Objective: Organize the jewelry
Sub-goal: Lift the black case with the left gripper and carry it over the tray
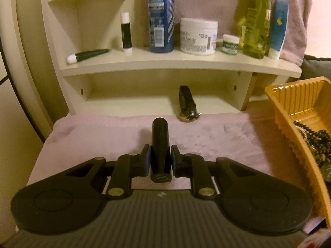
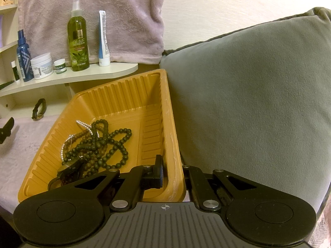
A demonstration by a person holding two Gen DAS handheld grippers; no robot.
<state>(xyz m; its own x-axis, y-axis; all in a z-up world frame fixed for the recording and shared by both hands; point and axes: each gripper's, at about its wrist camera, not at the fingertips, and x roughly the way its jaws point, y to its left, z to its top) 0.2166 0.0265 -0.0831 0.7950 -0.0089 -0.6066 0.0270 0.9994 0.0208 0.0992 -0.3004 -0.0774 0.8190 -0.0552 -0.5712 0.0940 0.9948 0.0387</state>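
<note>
- Left gripper (image 1: 161,161) pinches a black tube (image 1: 160,144) over the pink towel (image 1: 93,136); a light pinch could let it slide out.
- Right gripper (image 2: 172,173) clamps the tray (image 2: 132,95) wall; tilting further could spill the beads (image 2: 99,144).
- Watch (image 1: 187,105) stands by the shelf (image 1: 165,62), not yet in the tray.

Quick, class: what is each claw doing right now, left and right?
Left claw: closed on a black tube, held above the pink towel.
Right claw: closed on the wall of the orange tray, one finger inside, one outside.
</note>
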